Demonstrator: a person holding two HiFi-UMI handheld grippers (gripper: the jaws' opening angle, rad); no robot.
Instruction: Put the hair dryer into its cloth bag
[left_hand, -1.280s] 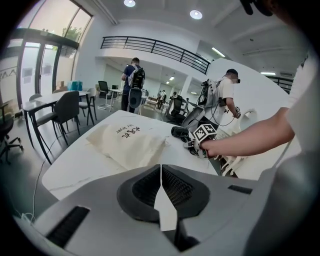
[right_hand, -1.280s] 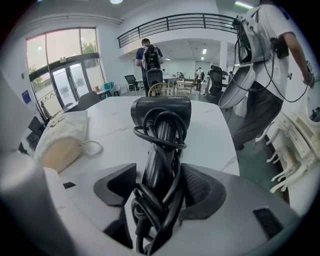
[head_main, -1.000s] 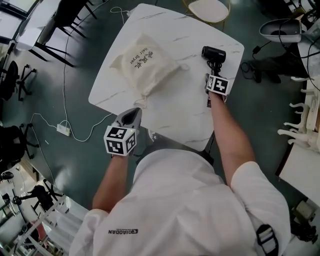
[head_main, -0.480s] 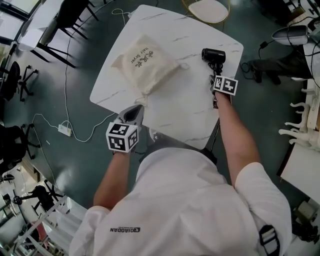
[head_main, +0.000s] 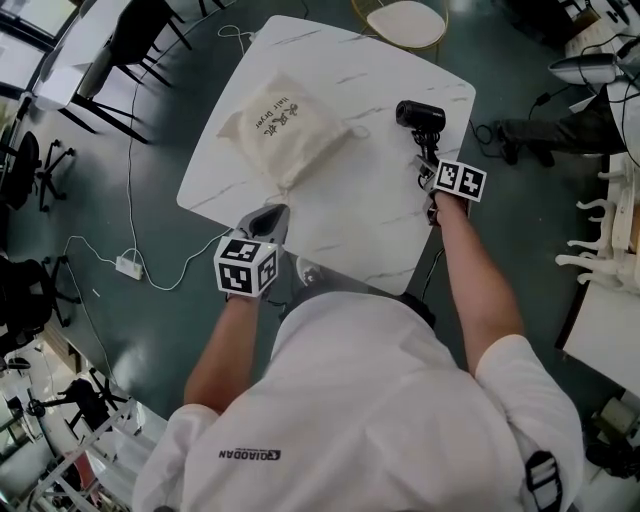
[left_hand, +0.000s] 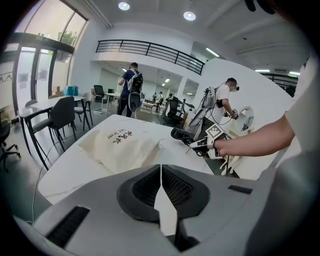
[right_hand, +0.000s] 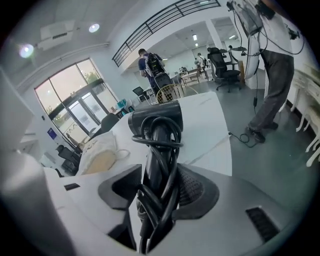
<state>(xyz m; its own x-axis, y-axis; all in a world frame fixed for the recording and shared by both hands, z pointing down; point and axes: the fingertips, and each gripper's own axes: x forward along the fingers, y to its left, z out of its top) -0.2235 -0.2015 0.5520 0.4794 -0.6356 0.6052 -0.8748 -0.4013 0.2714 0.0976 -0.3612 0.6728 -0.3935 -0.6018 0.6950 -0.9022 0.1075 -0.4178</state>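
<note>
The black hair dryer (head_main: 420, 115) lies at the white table's (head_main: 370, 230) far right, its cord wound round the handle. My right gripper (head_main: 428, 165) is shut on that cord-wrapped handle; in the right gripper view the hair dryer (right_hand: 155, 120) stands up between the pads of the right gripper (right_hand: 155, 195). The cream cloth bag (head_main: 283, 125) with dark print lies at the table's far left, also visible as the cloth bag (left_hand: 122, 145) and the bag (right_hand: 100, 155). My left gripper (head_main: 272, 215) hangs shut and empty over the near left edge, apart from the bag; the left gripper (left_hand: 161, 175) has its jaws together.
A round chair (head_main: 405, 20) stands beyond the table. A white power strip (head_main: 128, 265) and its cable lie on the dark floor to the left, near black chairs (head_main: 130, 40). Two people (left_hand: 131, 90) (left_hand: 227, 102) stand in the room behind.
My right gripper's jaws have come in around the hair dryer's handle, and the hand has shifted slightly. The left gripper and the bag have stayed put.
</note>
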